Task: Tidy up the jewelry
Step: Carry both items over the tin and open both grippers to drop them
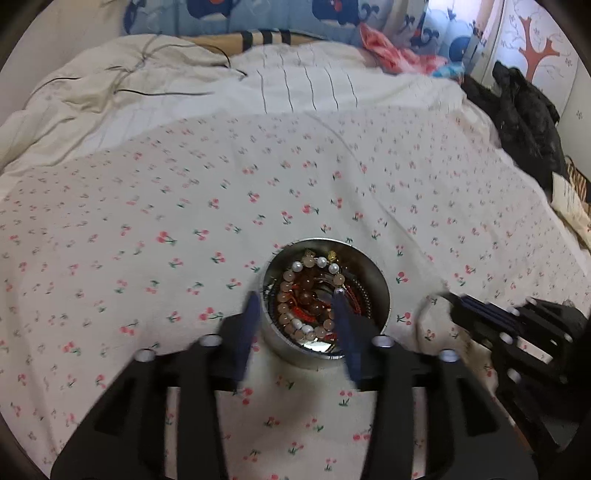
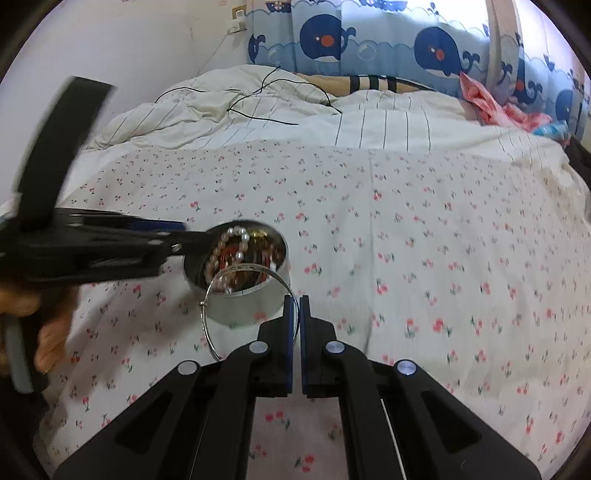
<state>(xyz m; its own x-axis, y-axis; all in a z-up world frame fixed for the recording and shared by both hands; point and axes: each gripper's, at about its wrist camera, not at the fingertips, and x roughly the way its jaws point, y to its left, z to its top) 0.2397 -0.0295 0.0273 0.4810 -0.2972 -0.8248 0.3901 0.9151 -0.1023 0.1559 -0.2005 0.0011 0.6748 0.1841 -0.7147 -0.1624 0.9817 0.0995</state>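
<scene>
Black left gripper (image 1: 295,306) is filling the bottom of its own view, two blue-padded fingers standing apart, released, straddling the near-left wall of one round silver metal tin (image 1: 382,295) at lower centre; one finger is sitting outside the wall, the other over the contents, gripping nothing. Tin is holding a tangle of jewelry: one string of round peach and white pearl beads (image 1: 284,308), some dark amber beads, red cord, one dark chain. Right gripper (image 2: 296,301), black with blue pads, is sitting bottom centre of its view, jaws clenched on one thin silver wire bangle (image 2: 204,317), the hoop hanging left of the fingers, overlapping the tin's near rim. One hand (image 2: 51,343) is showing at lower left. Cherry-print sheet (image 1: 147,206) is covering the bed; striped quilt (image 2: 369,122) and whale-print curtain (image 2: 332,33) are lying at top.
</scene>
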